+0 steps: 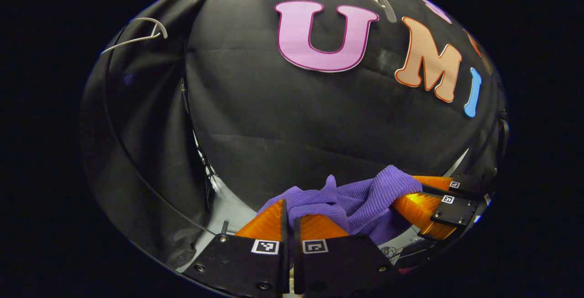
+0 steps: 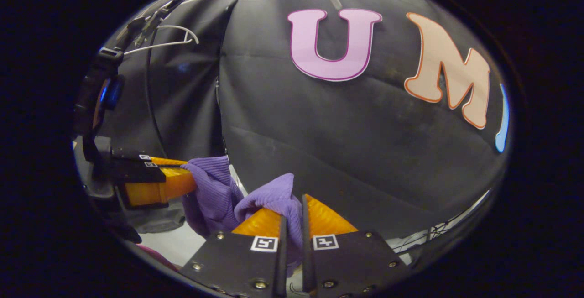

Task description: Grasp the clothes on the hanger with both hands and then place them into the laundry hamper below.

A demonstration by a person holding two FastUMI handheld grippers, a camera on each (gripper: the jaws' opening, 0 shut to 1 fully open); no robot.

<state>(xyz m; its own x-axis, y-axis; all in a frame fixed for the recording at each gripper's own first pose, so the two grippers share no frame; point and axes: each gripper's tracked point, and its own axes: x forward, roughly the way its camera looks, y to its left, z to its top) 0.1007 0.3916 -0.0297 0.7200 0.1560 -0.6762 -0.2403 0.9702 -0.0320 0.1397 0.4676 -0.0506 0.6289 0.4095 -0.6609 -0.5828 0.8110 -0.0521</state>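
Both grippers have a hold of the same purple ribbed garment (image 1: pixel 360 197), which hangs bunched between them in front of the black cloth wall (image 1: pixel 319 120).

In the left gripper view, the left gripper (image 1: pixel 290 218) sits at the bottom with its two fingers drawn almost together, only a thin slit between them, and a fold of the purple cloth is pinched in that slit and spills out over the tips. Farther off to the right in that view, the right gripper (image 1: pixel 410 193) comes in from the side, its fingers also narrowed with the other end of the garment caught between them.

In the right gripper view, the right gripper (image 2: pixel 292 213) shows the same: fingers close, a narrow gap, purple cloth (image 2: pixel 273 195) wedged down between them and mounded over the tips. To the left there, the left gripper (image 2: pixel 185 177) reaches in sideways with a bunch of the fabric gripped at its end; how far apart its fingers stand I cannot tell from this side.

The garment sags in a loose swag between the two holds, clear of the wall. A bare white hanger (image 1: pixel 141 33) hangs high at the upper left of the left gripper view, well apart from the cloth, and a white hanger (image 2: pixel 173 38) shows likewise in the right gripper view.
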